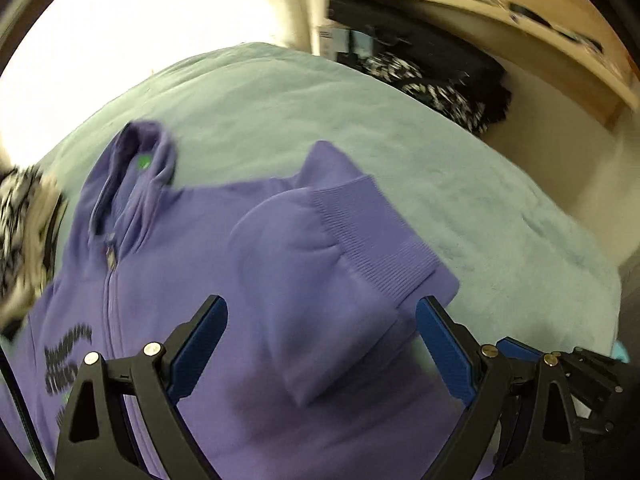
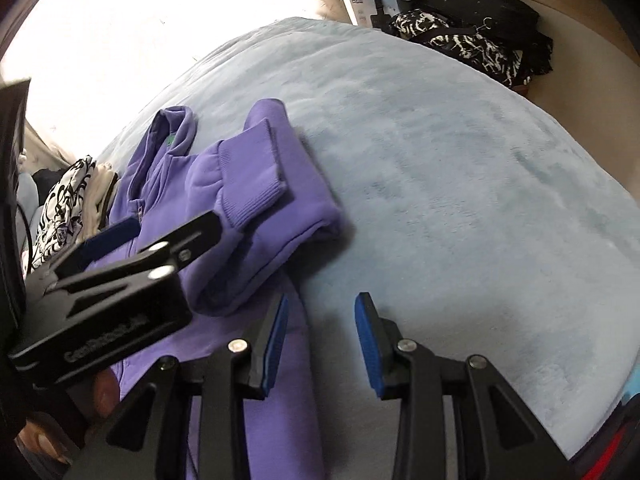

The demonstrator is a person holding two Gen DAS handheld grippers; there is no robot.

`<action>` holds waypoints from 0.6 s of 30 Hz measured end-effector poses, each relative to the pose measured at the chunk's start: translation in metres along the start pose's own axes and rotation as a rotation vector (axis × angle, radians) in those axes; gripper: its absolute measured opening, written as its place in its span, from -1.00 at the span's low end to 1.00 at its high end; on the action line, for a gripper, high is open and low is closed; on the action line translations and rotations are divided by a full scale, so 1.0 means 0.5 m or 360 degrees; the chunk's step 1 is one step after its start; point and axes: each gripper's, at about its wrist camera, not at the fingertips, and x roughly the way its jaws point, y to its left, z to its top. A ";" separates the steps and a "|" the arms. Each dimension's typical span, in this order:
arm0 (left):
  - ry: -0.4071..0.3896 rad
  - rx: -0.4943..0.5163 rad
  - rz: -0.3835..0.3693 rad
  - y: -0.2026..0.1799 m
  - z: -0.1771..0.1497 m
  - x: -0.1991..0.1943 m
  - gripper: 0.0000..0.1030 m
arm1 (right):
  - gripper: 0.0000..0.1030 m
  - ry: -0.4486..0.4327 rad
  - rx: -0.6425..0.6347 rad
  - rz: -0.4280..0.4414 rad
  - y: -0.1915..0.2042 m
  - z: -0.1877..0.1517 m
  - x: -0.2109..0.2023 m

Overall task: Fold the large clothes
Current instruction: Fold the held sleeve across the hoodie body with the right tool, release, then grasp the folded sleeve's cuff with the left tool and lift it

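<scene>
Purple zip-front fleece hoodie (image 1: 248,280), one in number, lies front-up on the pale blue plush bed cover (image 1: 460,184), hood toward the far edge. One sleeve is already folded across the chest, its ribbed cuff (image 1: 372,236) resting on top; the step in hand appears to be the sleeve fold, with the body fold not yet made. Left hand-held gripper (image 1: 320,344) hangs over the folded sleeve, jaws wide apart, nothing between them. Right hand-held gripper (image 2: 320,344) hovers at the garment's edge, jaws apart and empty. The next move likely calls for pinching the hem or the second sleeve. Two patterned black-and-white garments (image 2: 60,216) (image 2: 472,48) lie aside.
</scene>
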 end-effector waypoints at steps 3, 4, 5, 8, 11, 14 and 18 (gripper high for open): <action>0.0045 0.0107 0.0071 -0.028 0.007 0.035 0.83 | -0.32 -0.0001 0.0013 -0.0013 -0.006 -0.001 0.003; 0.0067 0.0120 0.0090 -0.033 0.011 0.049 0.83 | -0.32 -0.0001 0.0012 -0.0016 0.000 -0.001 0.006; 0.0078 0.0122 0.0091 -0.036 0.010 0.056 0.83 | -0.32 0.0001 0.0013 -0.0021 -0.002 -0.002 0.007; 0.0100 0.0061 0.0098 -0.028 0.020 0.080 0.58 | -0.32 0.0006 0.0016 -0.0028 -0.006 -0.005 0.010; 0.0088 -0.0057 0.0057 0.002 0.023 0.069 -0.51 | -0.32 0.0006 0.0017 -0.0027 -0.006 -0.009 0.009; -0.0007 -0.0205 0.0032 0.064 0.025 0.026 -0.64 | -0.32 0.0000 0.0006 -0.0018 -0.006 -0.010 0.010; -0.0147 -0.0361 0.0110 0.154 0.021 -0.039 -0.65 | -0.32 -0.0008 -0.0024 0.0001 0.002 -0.012 0.012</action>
